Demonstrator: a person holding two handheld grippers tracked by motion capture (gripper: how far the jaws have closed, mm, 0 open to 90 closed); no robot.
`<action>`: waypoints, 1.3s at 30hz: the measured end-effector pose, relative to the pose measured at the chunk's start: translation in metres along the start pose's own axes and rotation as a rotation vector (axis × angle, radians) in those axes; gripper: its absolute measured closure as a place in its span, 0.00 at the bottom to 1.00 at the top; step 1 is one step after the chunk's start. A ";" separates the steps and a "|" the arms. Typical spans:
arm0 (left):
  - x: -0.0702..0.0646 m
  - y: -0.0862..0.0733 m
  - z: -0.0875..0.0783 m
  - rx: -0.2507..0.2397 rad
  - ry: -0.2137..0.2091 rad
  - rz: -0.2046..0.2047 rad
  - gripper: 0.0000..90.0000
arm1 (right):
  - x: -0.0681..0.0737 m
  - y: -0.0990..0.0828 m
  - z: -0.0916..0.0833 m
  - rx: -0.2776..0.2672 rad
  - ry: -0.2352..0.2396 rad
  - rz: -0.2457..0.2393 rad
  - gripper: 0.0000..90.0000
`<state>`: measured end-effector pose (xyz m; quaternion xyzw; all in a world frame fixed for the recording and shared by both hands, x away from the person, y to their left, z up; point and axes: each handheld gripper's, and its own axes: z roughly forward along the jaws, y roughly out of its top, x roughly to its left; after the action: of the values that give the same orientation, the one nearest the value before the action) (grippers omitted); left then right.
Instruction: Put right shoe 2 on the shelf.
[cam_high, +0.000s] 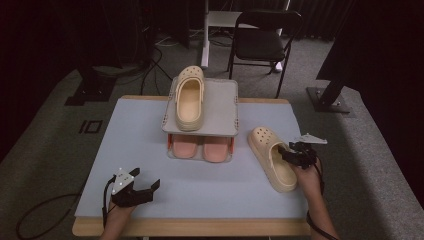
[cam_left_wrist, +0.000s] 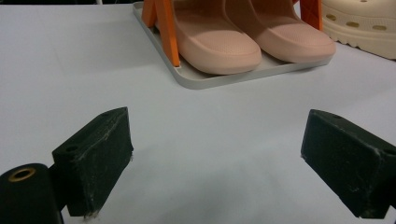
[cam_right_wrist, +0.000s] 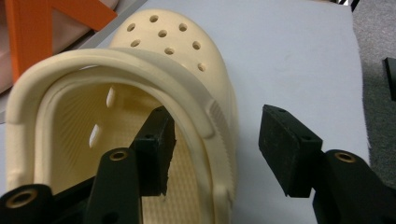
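Two tongs: one in each of my hands, both low over the near half of the table.
Table: pale blue-grey top, spread out ahead of both tongs.
Shoe rack: grey two-tier stand with orange posts, well ahead of my left tongs and ahead-left of my right ones.
Clog on rack: cream, holes over the toe, lying on the rack's top shelf, toe pointing away from me.
Loose clog: cream twin of that one, on the table right at my right tongs, just beside the rack's lower tray; toe away from me, heel end towards my hand.
Pink slippers: a pair on the rack's bottom tray, toes facing my left tongs, well beyond their tips.
Right tongs: half spread and astride the clog's side wall near the heel, one jaw inside the shoe, the other outside over bare table. The inner jaw sits close against the wall; the outer one stands clear of it, so nothing is clamped.
Left tongs: released, jaws wide apart over bare table at the near-left, nothing between them, well apart from the rack.
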<state>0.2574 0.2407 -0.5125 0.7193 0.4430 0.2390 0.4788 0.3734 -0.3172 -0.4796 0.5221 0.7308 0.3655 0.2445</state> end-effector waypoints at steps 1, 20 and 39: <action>0.000 0.000 0.000 0.000 0.000 -0.001 0.10 | 0.000 0.000 0.002 0.004 0.002 -0.001 0.52; 0.000 0.000 -0.001 0.000 0.003 -0.003 0.10 | 0.003 0.014 -0.003 0.040 -0.009 -0.054 0.84; 0.000 0.000 -0.001 0.001 0.002 -0.006 0.10 | 0.004 0.058 -0.035 0.006 -0.028 -0.055 0.84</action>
<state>0.2565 0.2416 -0.5119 0.7180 0.4457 0.2383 0.4786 0.3800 -0.3122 -0.4125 0.5074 0.7426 0.3490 0.2631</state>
